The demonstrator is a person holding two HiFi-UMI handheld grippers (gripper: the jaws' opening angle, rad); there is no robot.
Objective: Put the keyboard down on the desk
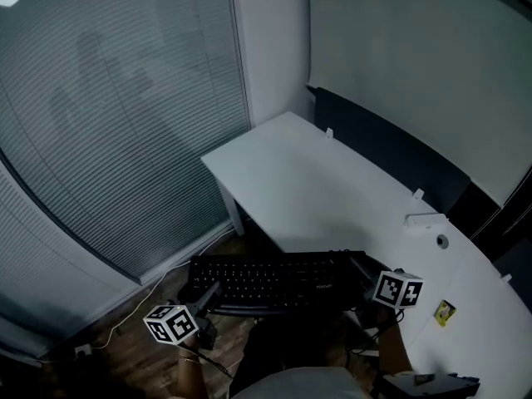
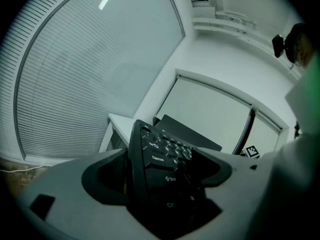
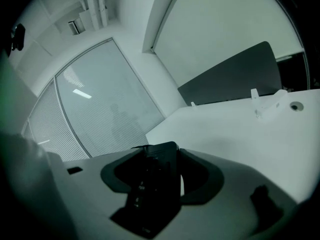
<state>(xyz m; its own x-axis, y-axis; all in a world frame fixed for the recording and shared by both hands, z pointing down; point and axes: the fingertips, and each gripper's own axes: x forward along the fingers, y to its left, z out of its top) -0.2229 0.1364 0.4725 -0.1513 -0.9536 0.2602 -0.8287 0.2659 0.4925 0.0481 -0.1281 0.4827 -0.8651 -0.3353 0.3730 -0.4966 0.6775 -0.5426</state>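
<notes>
Left gripper (image 1: 206, 294) and right gripper (image 1: 364, 271) clamp the keyboard (image 1: 274, 281) short of the counter's (image 1: 332, 198) near edge; early release risks a fall.

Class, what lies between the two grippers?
The black keyboard spans it, left gripper and right gripper each shut on one end; the head view shows it.

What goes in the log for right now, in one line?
left gripper: shut on black plastic keyboard, left end | right gripper: shut on right end | keyboard: held at white curved desk front edge, not set down
</notes>
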